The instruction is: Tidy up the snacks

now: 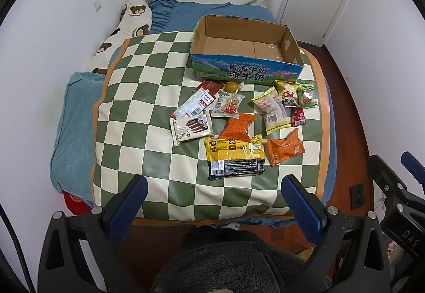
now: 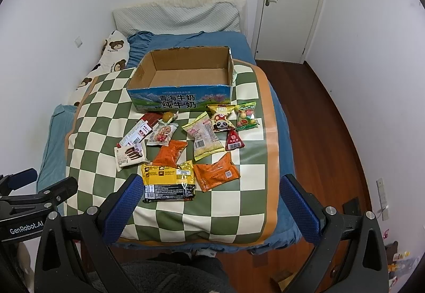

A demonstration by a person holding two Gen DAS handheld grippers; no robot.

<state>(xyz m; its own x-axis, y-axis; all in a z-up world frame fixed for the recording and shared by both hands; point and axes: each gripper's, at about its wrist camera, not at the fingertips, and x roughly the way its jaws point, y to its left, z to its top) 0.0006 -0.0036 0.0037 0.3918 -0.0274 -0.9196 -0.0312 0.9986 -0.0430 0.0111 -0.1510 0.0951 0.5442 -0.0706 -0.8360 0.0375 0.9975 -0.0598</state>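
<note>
Several snack packets lie on a green-and-white checkered mat (image 1: 138,117) (image 2: 233,202) on a bed. Nearest me is a yellow-and-black packet (image 1: 235,157) (image 2: 168,181), flanked by two orange packets (image 1: 285,150) (image 2: 216,174) and a white Franzzi biscuit pack (image 1: 191,129) (image 2: 131,156). Behind them stands an open cardboard milk box (image 1: 247,72) (image 2: 180,99), with nothing inside. My left gripper (image 1: 213,189) hangs open above the mat's near edge, holding nothing. My right gripper (image 2: 212,186) is also open and empty, high over the near packets.
The bed has a blue quilt (image 1: 71,128), a bear-print pillow (image 1: 127,24) and a grey pillow (image 2: 178,17) at the head. White walls close in on the left. Wooden floor (image 2: 332,138) and a white door (image 2: 292,3) lie to the right. Dark fleece clothing (image 1: 228,261) shows below.
</note>
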